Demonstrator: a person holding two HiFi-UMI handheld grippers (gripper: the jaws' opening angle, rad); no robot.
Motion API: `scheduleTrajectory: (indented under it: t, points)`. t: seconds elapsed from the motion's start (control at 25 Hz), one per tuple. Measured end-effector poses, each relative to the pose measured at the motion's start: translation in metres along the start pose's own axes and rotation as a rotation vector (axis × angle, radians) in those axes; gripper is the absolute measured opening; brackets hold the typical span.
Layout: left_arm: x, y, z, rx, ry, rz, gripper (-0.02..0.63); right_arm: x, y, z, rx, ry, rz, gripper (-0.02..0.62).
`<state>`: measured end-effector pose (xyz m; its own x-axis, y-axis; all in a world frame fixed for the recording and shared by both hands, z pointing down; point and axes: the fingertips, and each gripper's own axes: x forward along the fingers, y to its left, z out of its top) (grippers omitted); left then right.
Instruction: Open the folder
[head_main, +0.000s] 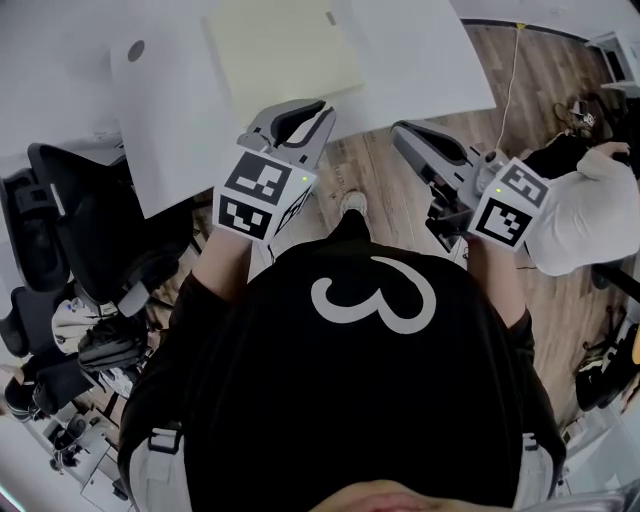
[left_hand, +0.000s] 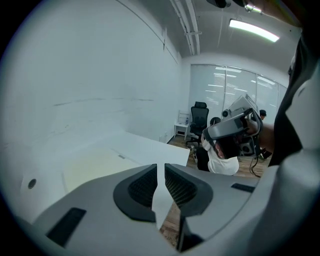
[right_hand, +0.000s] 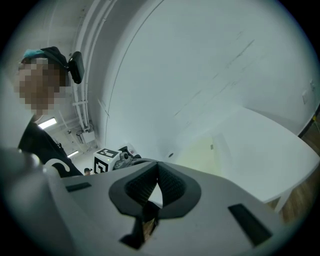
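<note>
Two tools, and neither holds anything. Our left tool (left_hand: 161, 176) shows only a narrow slit between its ribbed pads, with bare desk visible through it. Our right tool (right_hand: 157, 175) has its pads met at the tips. In the head view both sit at mid-frame over the wooden floor (head_main: 395, 205), short of the near edge of the white desk (head_main: 430, 60) and well apart from the folder (head_main: 285, 50).

That folder lies flat and closed on the desk at the top centre of the head view.

Our main worry is the cover. It lies flush, so a tool that arrives with its pads nearly together may skate over the top, or shove the whole folder across the smooth desk instead of getting under one leaf. Pinching too deep could take both leaves at once and lift the folder closed. Going for the wrong side is another risk, since we cannot tell which edge is the spine. A small grey tab (head_main: 330, 18) near the upper right edge is the only cue.

Its sides run up the frame, leaning slightly toward the upper left. We judge that the long axis runs that way, away from us, though the top of the frame cuts the far end off. The near edge faces down the frame toward our left tool.
</note>
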<state>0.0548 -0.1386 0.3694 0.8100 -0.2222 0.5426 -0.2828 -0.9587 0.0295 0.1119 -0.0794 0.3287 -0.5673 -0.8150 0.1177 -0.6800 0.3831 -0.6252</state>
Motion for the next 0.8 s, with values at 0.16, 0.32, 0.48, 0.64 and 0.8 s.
scheduleTrajectory:
  t: [0.16, 0.32, 0.48, 0.64, 0.8]
  points:
    - [0.016, 0.009, -0.01, 0.035, 0.045, -0.015, 0.072, 0.005, -0.011, -0.003, 0.02, -0.009, -0.019, 0.025]
    - [0.034, 0.018, -0.018, 0.128, 0.09, 0.001, 0.097, 0.008, -0.023, -0.005, 0.038, -0.006, -0.027, 0.025]
    - [0.047, 0.023, -0.031, 0.167, 0.132, 0.001, 0.118, 0.011, -0.033, -0.01, 0.059, 0.004, -0.024, 0.025]
    - [0.063, 0.031, -0.043, 0.209, 0.189, 0.045, 0.132, 0.012, -0.048, -0.014, 0.085, 0.024, -0.011, 0.025]
    - [0.078, 0.041, -0.058, 0.31, 0.264, 0.109, 0.14, 0.015, -0.062, -0.014, 0.103, 0.05, 0.002, 0.025]
